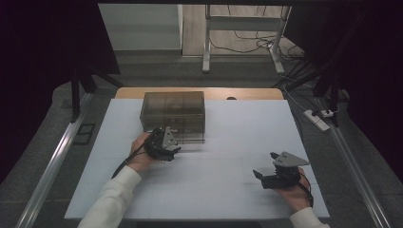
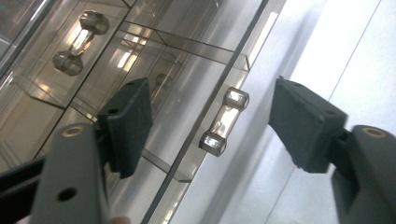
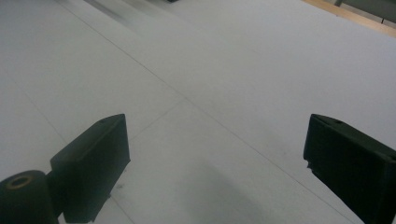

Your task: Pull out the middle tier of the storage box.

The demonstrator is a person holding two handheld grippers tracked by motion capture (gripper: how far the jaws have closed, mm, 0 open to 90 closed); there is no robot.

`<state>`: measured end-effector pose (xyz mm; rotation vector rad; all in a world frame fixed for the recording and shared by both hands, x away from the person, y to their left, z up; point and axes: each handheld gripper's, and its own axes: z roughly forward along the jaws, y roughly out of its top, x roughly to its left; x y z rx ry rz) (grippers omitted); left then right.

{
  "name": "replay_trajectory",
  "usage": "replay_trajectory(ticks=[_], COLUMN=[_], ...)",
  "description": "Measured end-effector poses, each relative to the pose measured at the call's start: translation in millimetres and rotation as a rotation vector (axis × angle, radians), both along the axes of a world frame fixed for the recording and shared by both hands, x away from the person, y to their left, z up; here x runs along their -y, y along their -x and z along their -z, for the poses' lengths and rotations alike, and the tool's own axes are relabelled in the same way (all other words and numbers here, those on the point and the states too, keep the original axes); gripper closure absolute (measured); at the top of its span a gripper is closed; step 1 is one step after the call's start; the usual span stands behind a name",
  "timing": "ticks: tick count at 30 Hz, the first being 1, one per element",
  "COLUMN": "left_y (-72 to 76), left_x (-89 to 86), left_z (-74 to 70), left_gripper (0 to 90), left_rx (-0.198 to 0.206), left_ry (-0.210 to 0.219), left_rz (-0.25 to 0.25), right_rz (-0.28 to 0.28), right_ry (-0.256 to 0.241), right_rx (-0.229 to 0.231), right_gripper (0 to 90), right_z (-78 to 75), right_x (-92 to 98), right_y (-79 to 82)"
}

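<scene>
Left gripper point(image 2: 212, 126), jaws apart, straddles the drawer handle point(image 2: 224, 121) of the clear box point(image 1: 174, 115). Right gripper point(image 1: 266, 173) rests wide open at 4 o'clock on the table point(image 1: 228, 142).

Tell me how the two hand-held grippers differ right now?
The left gripper is up against the clear drawer box, jaws either side of a drawer handle; the right gripper sits apart over bare white table. The left one tilts; the right lies flatter. Both are open and hold nothing.
</scene>
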<state>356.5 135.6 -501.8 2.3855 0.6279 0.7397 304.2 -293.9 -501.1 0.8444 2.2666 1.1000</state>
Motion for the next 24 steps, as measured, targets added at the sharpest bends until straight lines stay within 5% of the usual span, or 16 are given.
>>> replay_trajectory(ticks=[9,24], left_y=[13.7,32.0], left_x=[-22.4,-37.2], left_z=[-12.3,-20.4], left_gripper=[24.2,24.8], left_rx=[-0.032,-0.061], left_ry=[0.113,0.192], left_rz=[-0.053,-0.082], right_rz=[-0.004,-0.030], right_ry=[-0.009,-0.026], right_rx=[-0.002,-0.008], right_gripper=[6.9,6.8], right_z=[-0.5,-0.9], right_x=[0.2,-3.6], right_y=[0.3,-4.1])
